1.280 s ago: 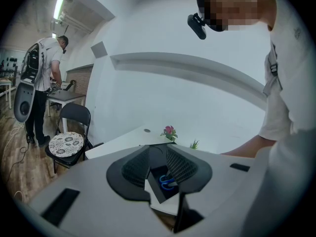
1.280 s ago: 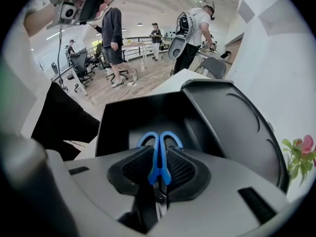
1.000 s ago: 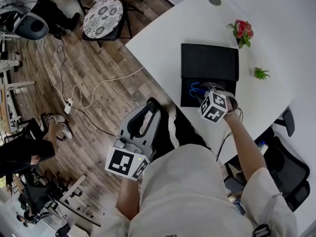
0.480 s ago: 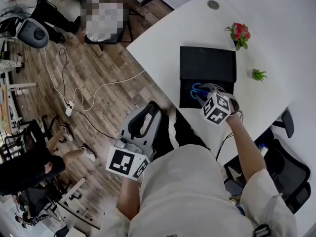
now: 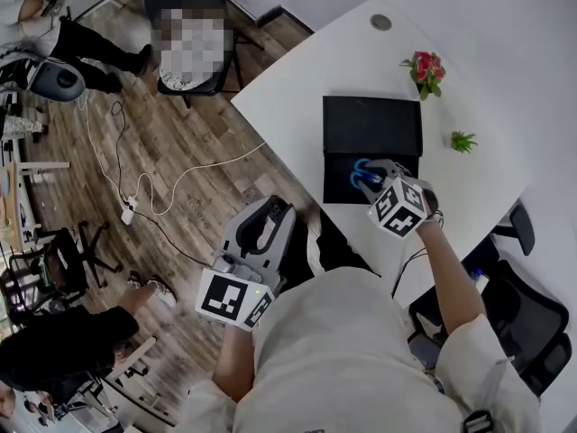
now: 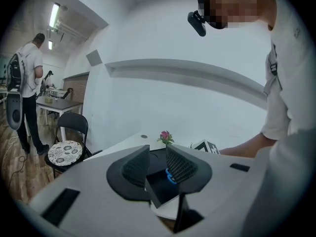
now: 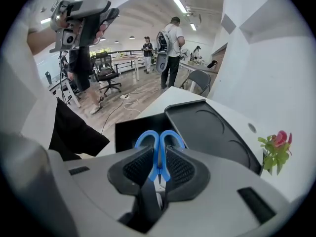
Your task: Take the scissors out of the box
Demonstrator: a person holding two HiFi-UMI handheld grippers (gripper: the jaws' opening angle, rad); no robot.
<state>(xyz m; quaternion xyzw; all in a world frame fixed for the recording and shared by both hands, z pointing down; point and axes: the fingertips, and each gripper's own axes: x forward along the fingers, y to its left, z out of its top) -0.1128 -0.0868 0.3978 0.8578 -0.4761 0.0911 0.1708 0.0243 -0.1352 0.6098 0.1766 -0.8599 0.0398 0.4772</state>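
Observation:
Blue-handled scissors [image 5: 362, 171] [image 7: 159, 141] hang between the pads of my right gripper [image 5: 370, 175] [image 7: 158, 158], which is shut on them near the pivot, handles pointing away from me. They sit just above the open black box [image 5: 335, 186] [image 7: 127, 130], whose lid [image 5: 371, 124] [image 7: 212, 128] lies flat behind it on the white table [image 5: 297, 88]. My left gripper [image 5: 268, 211] [image 6: 157, 153] hovers off the table's near edge over the floor, open, with nothing between its pads. Past those pads, the left gripper view catches the box [image 6: 160, 185] and a bit of blue handle [image 6: 169, 176].
A red flower pot [image 5: 424, 67] and a small green plant [image 5: 462, 140] stand on the table beyond the box. A cable hole [image 5: 380, 23] is at the far corner. A folding chair [image 5: 185, 7] and cables [image 5: 171, 183] are on the wooden floor, and an office chair [image 5: 527, 309] is at right.
My right gripper has risen a little with the scissors, lifting them up from the box. The left gripper has stayed where it was.

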